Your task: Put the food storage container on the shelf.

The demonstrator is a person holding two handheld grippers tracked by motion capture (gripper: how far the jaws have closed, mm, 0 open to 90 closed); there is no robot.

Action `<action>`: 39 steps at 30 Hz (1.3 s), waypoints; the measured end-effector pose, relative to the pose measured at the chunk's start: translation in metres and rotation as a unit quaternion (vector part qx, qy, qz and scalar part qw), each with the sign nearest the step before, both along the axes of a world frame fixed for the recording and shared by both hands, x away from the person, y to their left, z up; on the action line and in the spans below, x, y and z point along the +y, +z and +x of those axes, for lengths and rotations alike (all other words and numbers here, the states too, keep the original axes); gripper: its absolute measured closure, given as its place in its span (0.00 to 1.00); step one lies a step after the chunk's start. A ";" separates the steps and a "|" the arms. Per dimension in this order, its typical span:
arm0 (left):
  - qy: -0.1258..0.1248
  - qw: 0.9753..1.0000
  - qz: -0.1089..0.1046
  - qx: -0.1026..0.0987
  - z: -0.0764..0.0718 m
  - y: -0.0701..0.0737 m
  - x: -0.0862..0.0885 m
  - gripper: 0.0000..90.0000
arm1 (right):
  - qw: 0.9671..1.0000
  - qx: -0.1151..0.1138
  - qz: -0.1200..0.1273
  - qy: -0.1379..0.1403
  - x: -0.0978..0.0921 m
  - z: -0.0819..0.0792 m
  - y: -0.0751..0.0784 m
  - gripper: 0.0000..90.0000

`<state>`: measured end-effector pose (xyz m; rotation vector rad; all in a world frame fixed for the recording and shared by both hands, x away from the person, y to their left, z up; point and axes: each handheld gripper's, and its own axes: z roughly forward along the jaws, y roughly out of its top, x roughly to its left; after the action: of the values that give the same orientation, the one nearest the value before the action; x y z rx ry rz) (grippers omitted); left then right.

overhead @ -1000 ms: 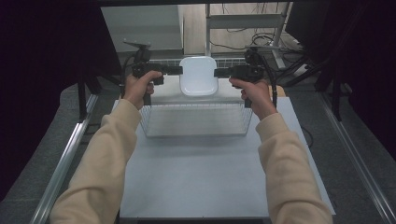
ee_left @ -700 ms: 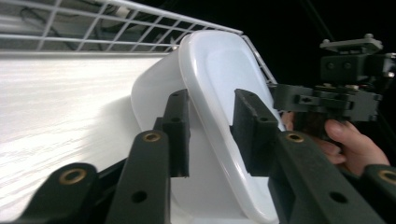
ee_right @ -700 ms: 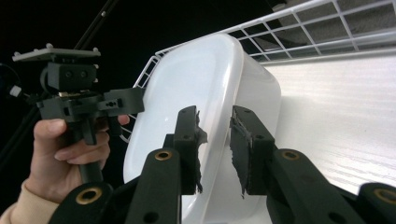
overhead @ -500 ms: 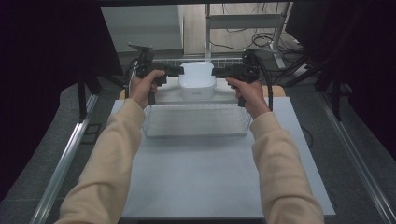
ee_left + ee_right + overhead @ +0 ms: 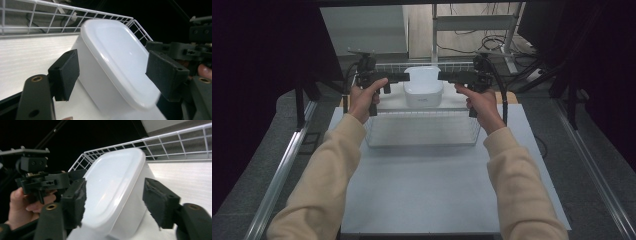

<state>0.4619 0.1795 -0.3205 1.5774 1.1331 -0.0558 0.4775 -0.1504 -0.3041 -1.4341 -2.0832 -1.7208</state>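
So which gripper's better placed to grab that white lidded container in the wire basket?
Neither clearly. The left gripper and right gripper flank the white container evenly, each open with its jaws astride an end. A two-sided grip looks likeliest.

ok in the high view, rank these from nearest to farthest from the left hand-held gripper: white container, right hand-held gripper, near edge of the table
1. The white container, just to the right of the left hand-held gripper, inside the wire basket.
2. The right hand-held gripper, on the container's far side, facing the left one.
3. The near edge of the table, at the bottom of the view, by the sleeves.
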 end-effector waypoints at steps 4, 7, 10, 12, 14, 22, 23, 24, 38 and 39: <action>-0.003 1.000 0.013 -0.023 -0.018 0.001 0.003 0.28 | 0.999 -0.043 -0.013 -0.001 -0.004 -0.014 0.002 0.37; -0.001 0.999 0.028 -0.047 -0.036 0.001 0.007 0.28 | 0.997 -0.073 -0.026 0.021 -0.010 -0.031 0.002 0.35; 0.001 0.997 0.047 -0.064 -0.051 -0.002 0.010 0.28 | 0.994 -0.094 -0.047 0.024 -0.015 -0.042 0.001 0.35; 0.003 0.995 0.068 -0.075 -0.060 -0.004 0.011 0.28 | 0.991 -0.110 -0.064 0.027 -0.020 -0.051 -0.001 0.35; 0.003 0.993 0.084 -0.082 -0.068 -0.007 0.013 0.28 | 0.990 -0.119 -0.075 0.029 -0.024 -0.057 -0.003 0.35; 0.004 0.987 0.121 -0.104 -0.100 -0.022 0.016 0.28 | 0.987 -0.138 -0.078 0.034 -0.054 -0.088 -0.019 0.35; 0.004 0.986 0.125 -0.107 -0.104 -0.025 0.016 0.28 | 0.987 -0.138 -0.078 0.034 -0.054 -0.088 -0.019 0.35; 0.004 0.986 0.126 -0.111 -0.111 -0.028 0.017 0.28 | 0.987 -0.140 -0.076 0.035 -0.058 -0.093 -0.022 0.35; 0.013 0.972 0.192 -0.137 -0.182 -0.083 0.025 0.25 | 0.986 -0.128 -0.096 0.043 -0.098 -0.168 -0.091 0.32; 0.013 0.971 0.196 -0.135 -0.187 -0.089 0.026 0.25 | 0.986 -0.128 -0.096 0.043 -0.098 -0.168 -0.091 0.32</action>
<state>0.2751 0.2054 -0.4098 1.8499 0.9866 0.4133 0.3098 -0.2482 -0.3954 -1.1964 -2.4637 -1.7966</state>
